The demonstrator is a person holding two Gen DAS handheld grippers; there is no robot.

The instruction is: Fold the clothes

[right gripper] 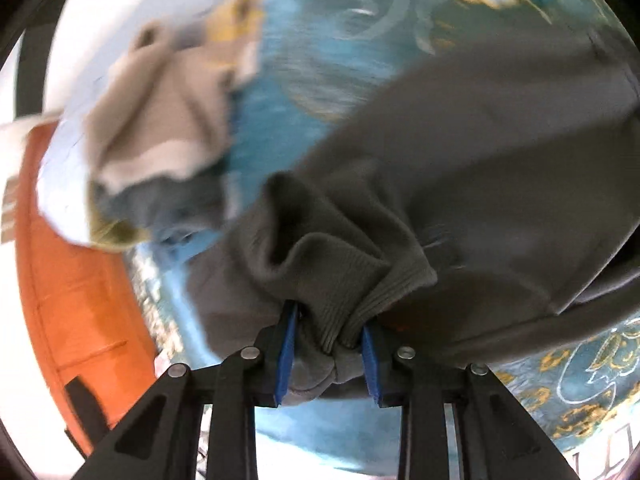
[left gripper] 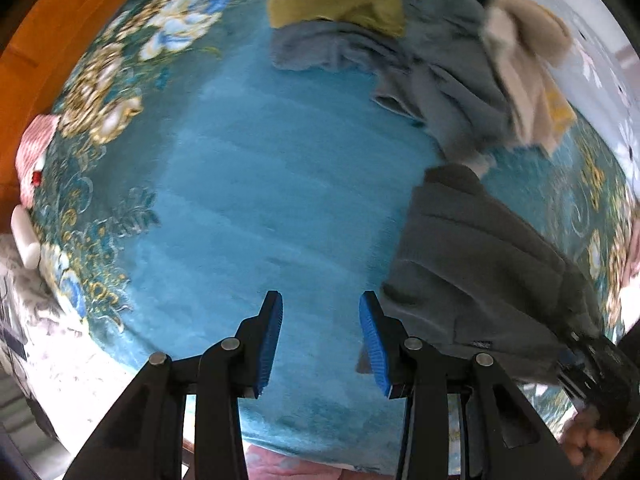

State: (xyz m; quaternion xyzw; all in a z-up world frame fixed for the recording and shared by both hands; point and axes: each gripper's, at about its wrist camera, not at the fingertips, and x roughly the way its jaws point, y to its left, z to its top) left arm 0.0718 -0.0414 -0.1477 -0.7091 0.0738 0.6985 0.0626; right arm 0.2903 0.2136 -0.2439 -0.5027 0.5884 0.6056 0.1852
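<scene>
Blanket: a teal plush blanket with gold and white flower borders (left gripper: 248, 184) fills the middle of the left wrist view and the upper and lower right of the right wrist view.
Grey garment: a dark grey knit sweatshirt with ribbed hem (left gripper: 472, 264) lies on the blanket at the right of the left wrist view; in the right wrist view it spreads from the centre to the right edge.
Clothes pile: a heap of olive, blue-grey and beige soft garments (left gripper: 420, 40) sits at the upper right of the left wrist view, blurred.
Right gripper: the black right gripper with blue pads (right gripper: 328, 356), at bottom centre, is clamped on the bunched ribbed hem.
Left gripper: the black left gripper with blue pads (left gripper: 320, 344), at bottom centre, stands apart over bare blanket, holding nothing.
</scene>
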